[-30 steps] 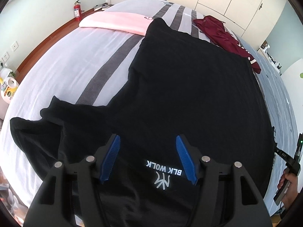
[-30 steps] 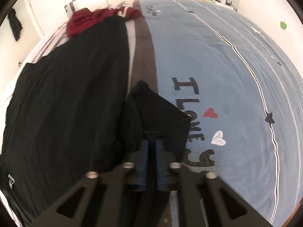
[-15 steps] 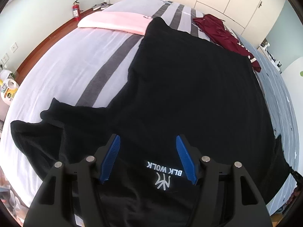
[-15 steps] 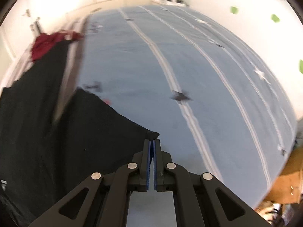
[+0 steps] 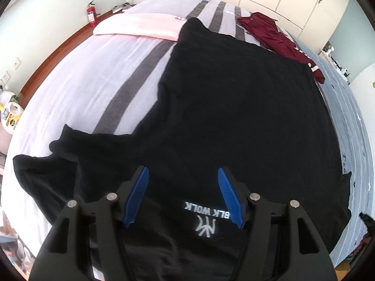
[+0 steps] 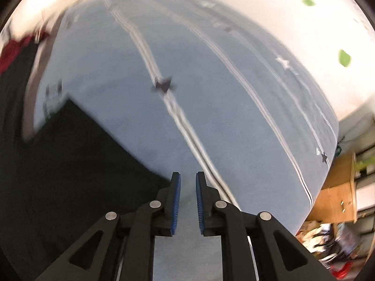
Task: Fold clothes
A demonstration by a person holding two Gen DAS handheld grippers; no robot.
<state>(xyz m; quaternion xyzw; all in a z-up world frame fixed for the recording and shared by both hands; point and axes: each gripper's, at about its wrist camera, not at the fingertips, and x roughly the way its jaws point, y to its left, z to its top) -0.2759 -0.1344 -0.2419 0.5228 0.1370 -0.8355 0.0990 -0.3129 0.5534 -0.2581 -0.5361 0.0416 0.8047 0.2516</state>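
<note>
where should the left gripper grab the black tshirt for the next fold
Probably the left sleeve at its outer cuff edge, coming in from the left side over the white sheet. It lies spread flat and free there, while the open left gripper hovers above the collar.

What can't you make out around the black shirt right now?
- Black shirt collar and near hem: left wrist view, hidden behind the left gripper.
- Shirt's right sleeve: cut off at the left view's edge; motion-blurred in the right view.
- Right gripper: open, nothing held.
</note>
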